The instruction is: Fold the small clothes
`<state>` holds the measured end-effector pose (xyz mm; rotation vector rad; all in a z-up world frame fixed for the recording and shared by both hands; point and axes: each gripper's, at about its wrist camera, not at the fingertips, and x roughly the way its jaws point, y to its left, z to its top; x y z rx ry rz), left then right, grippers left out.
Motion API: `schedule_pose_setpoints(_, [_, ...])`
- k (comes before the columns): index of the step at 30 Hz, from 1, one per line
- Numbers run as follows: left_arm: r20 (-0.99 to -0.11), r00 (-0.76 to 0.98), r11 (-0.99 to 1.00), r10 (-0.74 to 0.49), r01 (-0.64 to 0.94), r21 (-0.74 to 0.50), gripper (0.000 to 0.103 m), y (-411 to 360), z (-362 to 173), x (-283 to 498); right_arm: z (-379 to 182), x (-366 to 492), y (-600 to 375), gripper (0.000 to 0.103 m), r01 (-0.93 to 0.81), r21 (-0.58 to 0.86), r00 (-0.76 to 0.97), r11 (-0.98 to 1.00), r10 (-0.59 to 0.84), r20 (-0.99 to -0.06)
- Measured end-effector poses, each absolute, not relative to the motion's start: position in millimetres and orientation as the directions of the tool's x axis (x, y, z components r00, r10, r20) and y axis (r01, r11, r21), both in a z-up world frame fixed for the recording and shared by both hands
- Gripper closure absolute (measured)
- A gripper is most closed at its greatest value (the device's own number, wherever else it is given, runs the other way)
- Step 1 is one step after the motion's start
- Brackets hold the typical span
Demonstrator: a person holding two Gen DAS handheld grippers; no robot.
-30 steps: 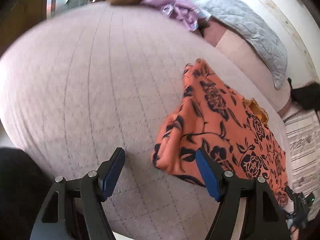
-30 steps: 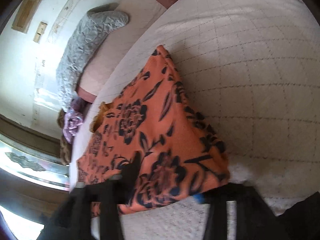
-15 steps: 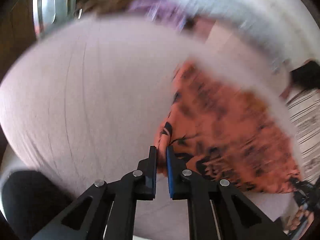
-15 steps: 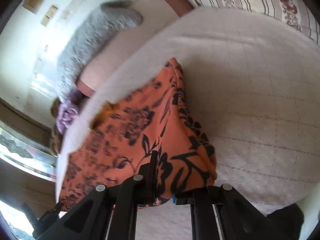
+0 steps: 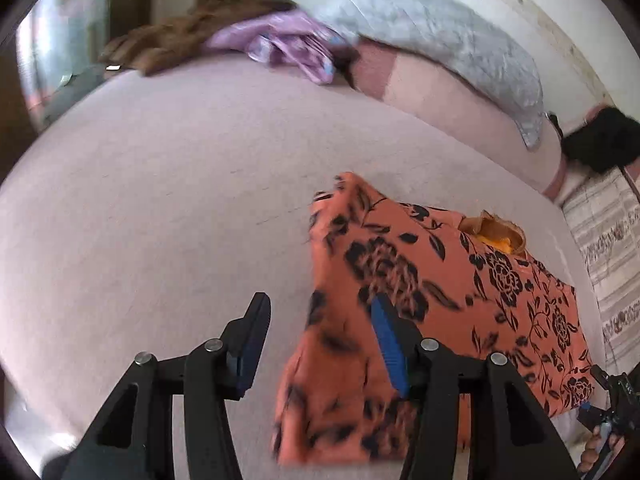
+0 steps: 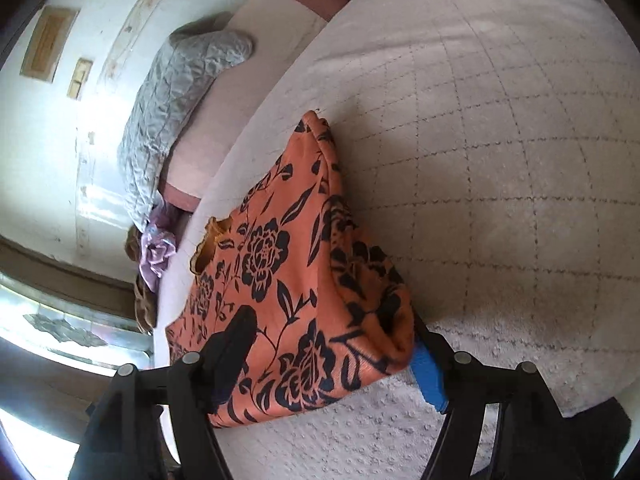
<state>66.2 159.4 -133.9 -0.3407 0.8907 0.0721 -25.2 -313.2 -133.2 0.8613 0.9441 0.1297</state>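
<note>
Left gripper (image 5: 316,344) jaws opening, orange floral garment (image 5: 420,304) corner loose between them. Right gripper (image 6: 332,344) jaws opening, spread astride its folded edge on the quilted bedspread (image 6: 500,168).

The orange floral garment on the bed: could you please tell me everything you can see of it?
The orange floral garment is soft, thin-looking fabric printed with dark roses and leaves, with a mustard frilled neckline. It lies folded on the pale quilted bedspread, its near corners raised and blurred. The left gripper and right gripper straddle those near corners; both sets of jaws are opening, with cloth between them but not pinched.
</note>
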Motion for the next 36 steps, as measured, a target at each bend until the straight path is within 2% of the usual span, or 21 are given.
schedule_pose_setpoints(6, [-0.823, 0.566, 0.95, -0.059, -0.222, -0.221, 0.05, 157, -156, 147, -135, -19, -311, 0.026, 0.254, 0.695, 0.611, 0.672, 0.445, -0.654])
schedule_pose_setpoints(7, [-0.827, 0.559, 0.95, -0.059, -0.224, -0.22, 0.06, 159, -159, 152, -135, -18, -310, 0.026, 0.255, 0.693, 0.611, 0.675, 0.443, -0.656])
schedule_pose_setpoints(8, [-0.83, 0.553, 0.952, -0.067, -0.214, -0.219, 0.093, 159, -164, 159, -135, -17, -309, 0.026, 0.253, 0.688, 0.61, 0.68, 0.44, -0.659])
schedule_pose_setpoints(12, [-0.826, 0.555, 0.928, -0.096, -0.25, -0.276, 0.092, 169, -171, 169, -133, -14, -305, 0.028, 0.237, 0.653, 0.6, 0.719, 0.42, -0.681])
schedule_pose_setpoints(17, [-0.807, 0.583, 0.926, -0.093, -0.247, -0.284, 0.092, 173, -166, 156, -133, -14, -303, 0.028, 0.231, 0.632, 0.595, 0.74, 0.407, -0.693])
schedule_pose_setpoints(19, [-0.79, 0.609, 0.934, -0.072, -0.236, -0.267, 0.091, 170, -156, 146, -133, -15, -305, 0.028, 0.238, 0.647, 0.598, 0.724, 0.416, -0.686])
schedule_pose_setpoints(21, [-0.784, 0.62, 0.95, -0.038, -0.222, -0.221, 0.085, 165, -154, 144, -133, -17, -307, 0.027, 0.248, 0.672, 0.603, 0.698, 0.431, -0.671])
schedule_pose_setpoints(23, [-0.828, 0.56, 0.952, -0.025, -0.24, -0.192, 0.08, 167, -168, 156, -134, -19, -307, 0.027, 0.253, 0.682, 0.609, 0.687, 0.435, -0.664])
schedule_pose_setpoints(26, [-0.828, 0.56, 0.948, -0.014, -0.255, -0.188, 0.082, 167, -159, 154, -135, -19, -306, 0.03, 0.26, 0.686, 0.617, 0.68, 0.429, -0.66])
schedule_pose_setpoints(28, [-0.807, 0.589, 0.96, 0.036, -0.245, -0.136, 0.082, 155, -140, 142, -135, -19, -306, 0.056, 0.268, 0.666, 0.617, 0.696, 0.407, -0.674])
schedule_pose_setpoints(29, [-0.792, 0.608, 0.964, 0.049, -0.237, -0.123, 0.081, 150, -131, 131, -135, -18, -305, 0.073, 0.277, 0.645, 0.605, 0.712, 0.393, -0.693])
schedule_pose_setpoints(30, [-0.769, 0.637, 0.969, 0.053, -0.219, -0.115, 0.079, 140, -119, 115, -135, -17, -303, 0.073, 0.279, 0.63, 0.593, 0.725, 0.386, -0.707])
schedule_pose_setpoints(32, [-0.746, 0.664, 0.977, 0.049, -0.187, -0.102, 0.057, 122, -106, 96, -136, -18, -301, 0.073, 0.278, 0.618, 0.589, 0.735, 0.379, -0.714])
schedule_pose_setpoints(34, [-0.717, 0.696, 0.983, 0.049, -0.159, -0.087, 0.044, 100, -96, 73, -134, -21, -301, 0.07, 0.267, 0.631, 0.599, 0.728, 0.388, -0.701])
schedule_pose_setpoints(35, [-0.707, 0.706, 0.986, 0.043, -0.142, -0.083, 0.043, 91, -94, 64, -133, -25, -300, 0.066, 0.27, 0.644, 0.606, 0.716, 0.393, -0.691])
schedule_pose_setpoints(36, [-0.705, 0.708, 0.99, 0.036, -0.121, -0.072, 0.043, 80, -92, 61, -133, -27, -301, 0.051, 0.267, 0.655, 0.611, 0.707, 0.402, -0.682])
